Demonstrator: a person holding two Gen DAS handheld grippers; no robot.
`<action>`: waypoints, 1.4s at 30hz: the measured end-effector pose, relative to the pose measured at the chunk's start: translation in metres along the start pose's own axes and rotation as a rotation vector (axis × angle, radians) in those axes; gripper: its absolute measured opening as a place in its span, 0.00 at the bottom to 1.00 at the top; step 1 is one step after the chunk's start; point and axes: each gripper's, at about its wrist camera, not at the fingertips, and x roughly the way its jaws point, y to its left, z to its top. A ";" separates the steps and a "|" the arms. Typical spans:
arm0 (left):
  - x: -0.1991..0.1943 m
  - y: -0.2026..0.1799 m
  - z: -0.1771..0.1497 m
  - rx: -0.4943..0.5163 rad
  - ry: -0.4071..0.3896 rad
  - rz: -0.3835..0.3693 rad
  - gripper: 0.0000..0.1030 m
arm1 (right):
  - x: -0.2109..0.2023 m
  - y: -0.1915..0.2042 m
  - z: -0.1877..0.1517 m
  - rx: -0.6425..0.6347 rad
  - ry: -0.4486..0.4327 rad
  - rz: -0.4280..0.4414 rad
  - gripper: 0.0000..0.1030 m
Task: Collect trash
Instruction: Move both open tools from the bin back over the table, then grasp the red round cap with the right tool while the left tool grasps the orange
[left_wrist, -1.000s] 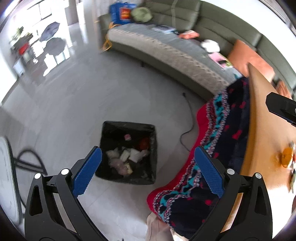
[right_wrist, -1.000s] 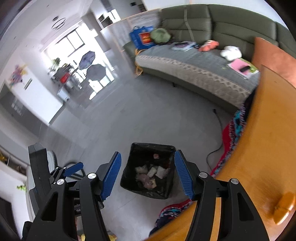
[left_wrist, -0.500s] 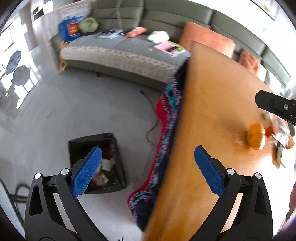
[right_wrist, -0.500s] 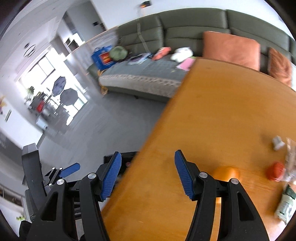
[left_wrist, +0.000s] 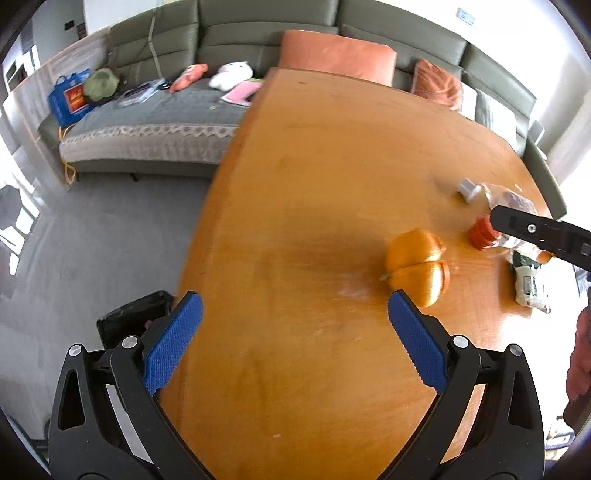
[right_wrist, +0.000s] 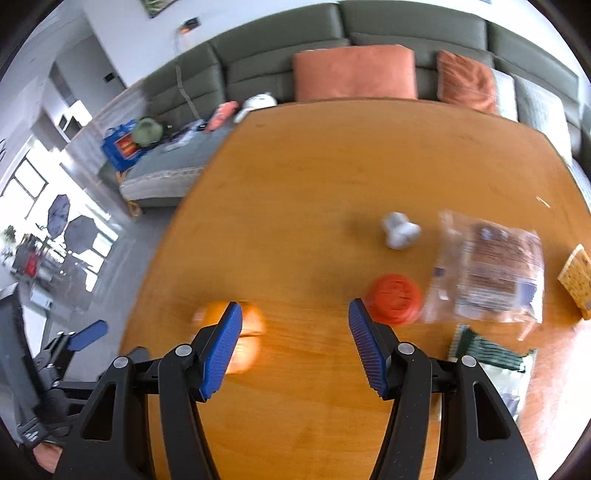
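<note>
Wooden surface (right_wrist: 314, 177) now fills both views; 1 s ago both pointed down at the black bin (left_wrist: 133, 317), now at its near left edge. Left gripper (left_wrist: 291, 332) and right gripper (right_wrist: 293, 341) hang empty, fingers spread. Next pickup looks imminent: orange peel (left_wrist: 417, 266), red lid (right_wrist: 394, 298), white wad (right_wrist: 399, 230) and clear wrapper (right_wrist: 491, 269) lie right of centre.

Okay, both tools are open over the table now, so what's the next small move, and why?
Probably ease the right tool forward and to its right toward the red cap. It is open and empty, and the cap lies just ahead, beside its right finger. The bin sits on the floor by the table's edge.
</note>
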 end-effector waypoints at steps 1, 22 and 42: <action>0.002 -0.006 0.001 0.006 0.002 -0.003 0.94 | 0.001 -0.005 -0.001 0.005 0.004 -0.007 0.59; 0.043 -0.061 0.016 0.077 0.098 -0.051 0.94 | 0.042 -0.054 -0.011 0.049 0.086 -0.028 0.43; 0.048 -0.051 0.012 0.051 0.074 -0.177 0.49 | -0.016 -0.032 -0.006 0.037 0.007 0.033 0.43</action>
